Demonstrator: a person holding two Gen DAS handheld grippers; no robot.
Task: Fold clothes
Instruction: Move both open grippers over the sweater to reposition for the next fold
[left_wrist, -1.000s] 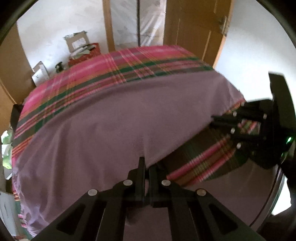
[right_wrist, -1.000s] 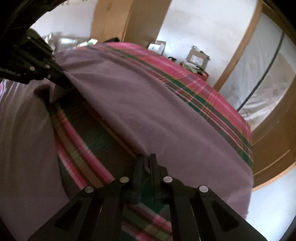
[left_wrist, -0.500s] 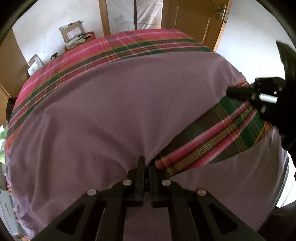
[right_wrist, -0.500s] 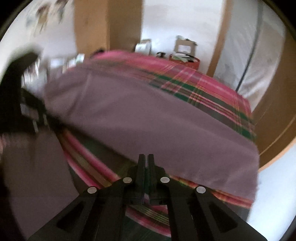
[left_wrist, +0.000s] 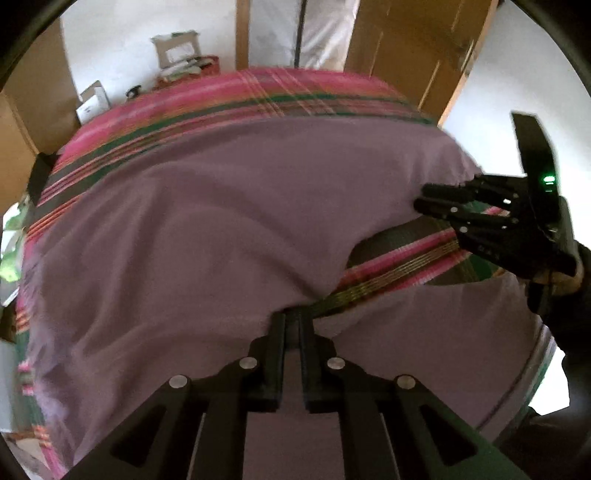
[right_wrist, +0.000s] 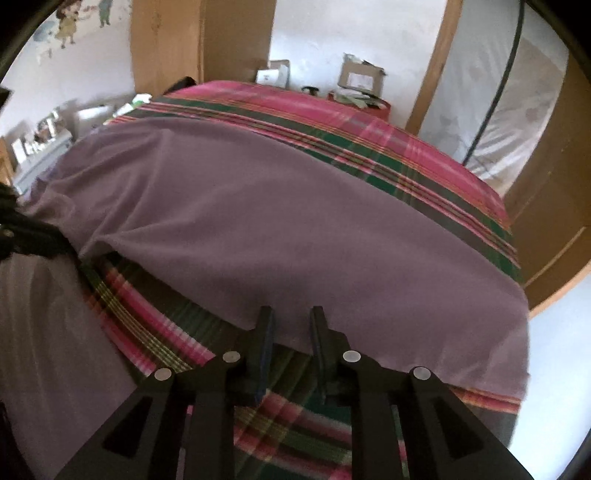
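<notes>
Bed (right_wrist: 369, 129) with plaid cover carries the purple garment (right_wrist: 258, 221), spread wide; first fold laid over, later folds judged outstanding. Right gripper (right_wrist: 291, 317) fingers opening, nothing between them. Left gripper (left_wrist: 291, 321) fingers opening, barely parted at the cloth edge; hold unclear. Only the left view shows the right gripper's side.

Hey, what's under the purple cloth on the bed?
Under the purple cloth lies a pink and green plaid bedspread, showing beyond its far edge and in the gap at the near edge. Whatever lies beneath the cloth's middle is covered and cannot be seen.
</notes>
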